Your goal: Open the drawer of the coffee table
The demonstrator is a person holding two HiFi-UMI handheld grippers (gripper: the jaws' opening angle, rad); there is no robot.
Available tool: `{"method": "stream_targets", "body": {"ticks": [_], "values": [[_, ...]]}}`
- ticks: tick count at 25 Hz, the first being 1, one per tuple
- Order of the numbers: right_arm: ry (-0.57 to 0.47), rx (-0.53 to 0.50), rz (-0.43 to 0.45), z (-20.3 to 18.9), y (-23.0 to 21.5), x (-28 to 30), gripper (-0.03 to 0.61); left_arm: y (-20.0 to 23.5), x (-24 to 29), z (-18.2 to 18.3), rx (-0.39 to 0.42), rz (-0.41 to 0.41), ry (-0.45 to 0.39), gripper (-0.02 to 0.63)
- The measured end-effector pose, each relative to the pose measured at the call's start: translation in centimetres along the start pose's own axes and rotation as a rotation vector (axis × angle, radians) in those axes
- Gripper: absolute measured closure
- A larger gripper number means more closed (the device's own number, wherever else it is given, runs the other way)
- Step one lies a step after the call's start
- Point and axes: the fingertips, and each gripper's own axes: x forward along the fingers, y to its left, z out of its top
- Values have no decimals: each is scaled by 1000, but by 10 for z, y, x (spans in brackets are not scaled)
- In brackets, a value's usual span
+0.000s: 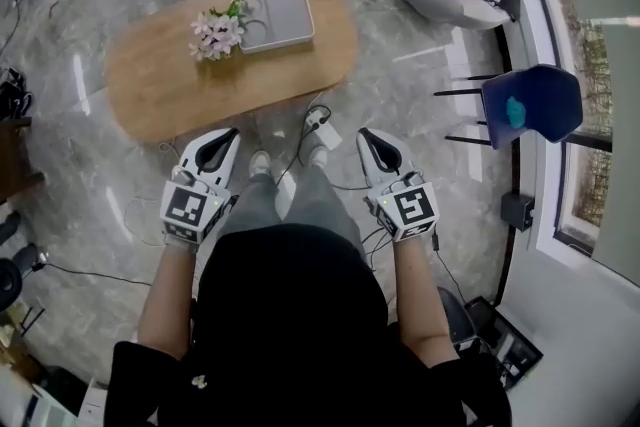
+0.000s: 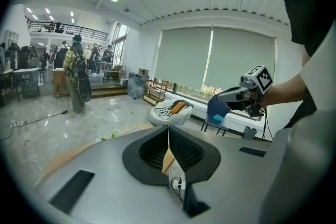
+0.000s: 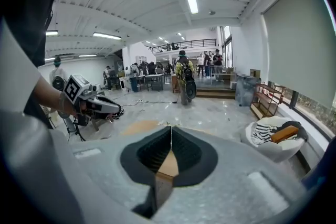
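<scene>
One oval wooden bench, bearing one grey tray and one flower bunch; two claws, left claw, right claw, jaws pressed together, empty; bench just ahead of both, apart

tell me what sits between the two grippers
In the head view, between the left gripper and right gripper: the person's legs and shoes, plus a white power strip and cable beside the table.
</scene>
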Motion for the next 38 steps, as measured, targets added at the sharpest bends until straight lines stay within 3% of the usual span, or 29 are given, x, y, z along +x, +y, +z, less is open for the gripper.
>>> {"method": "stream_targets", "body": {"ticks": [9, 17, 27, 38], "values": [[99, -37, 147, -45, -40, 34, 540, 0, 39, -46, -84, 136, 78, 606], [200, -74, 224, -119, -72, 73, 509, 8, 77, -117, -165, 223, 149, 588], [280, -110, 251, -209, -105, 129, 477, 15, 132, -230, -227, 254, 257, 455], [383, -129, 241, -307, -134, 191, 383, 39, 175, -341, -269, 290, 318, 410]]}}
